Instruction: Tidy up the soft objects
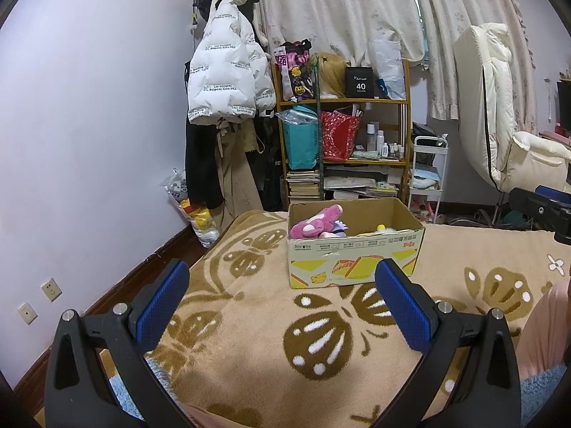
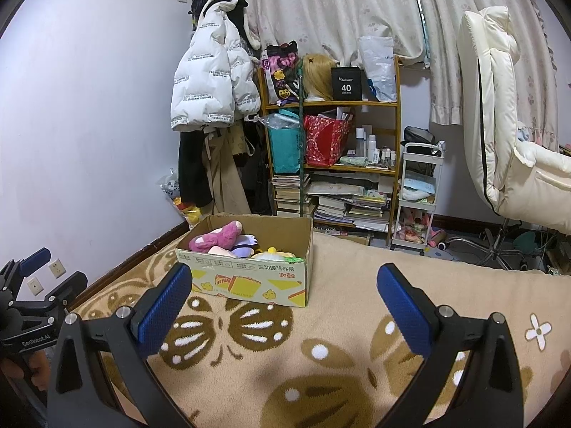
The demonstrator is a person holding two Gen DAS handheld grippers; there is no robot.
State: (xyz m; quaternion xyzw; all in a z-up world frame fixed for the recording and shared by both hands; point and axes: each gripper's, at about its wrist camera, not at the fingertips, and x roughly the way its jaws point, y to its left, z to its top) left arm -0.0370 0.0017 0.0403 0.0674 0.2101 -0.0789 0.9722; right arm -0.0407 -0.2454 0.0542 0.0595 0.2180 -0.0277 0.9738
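1. Beige blanket (image 1: 249,339) with brown butterfly shapes covers the bed; a lilac wall runs along its left side, with a hung white jacket (image 1: 228,71) and a cluttered shelf (image 1: 342,125) at the far end.
2. Left gripper (image 1: 282,299) hovers over the near blanket, jaws wide, nothing between the blue pads (image 1: 162,303). A bit of blue fluffy stuff (image 1: 121,392) shows under its left finger; I cannot tell what it is.
3. Ahead sits the cardboard box (image 1: 353,260), open at the top, on the far part of the bed. A pink plush (image 1: 317,223) pokes out at its left end, with more soft toys beside it.
4. From the left gripper the box lies straight ahead and slightly right, long side facing it.
5. Right gripper (image 2: 285,299) is also spread wide and empty. From it the box (image 2: 249,278) lies ahead and left, corner-on.
6. Both stand about equally far from the box, I judge. No loose toy shows on the open blanket, so the next pick probably lies down near the person.
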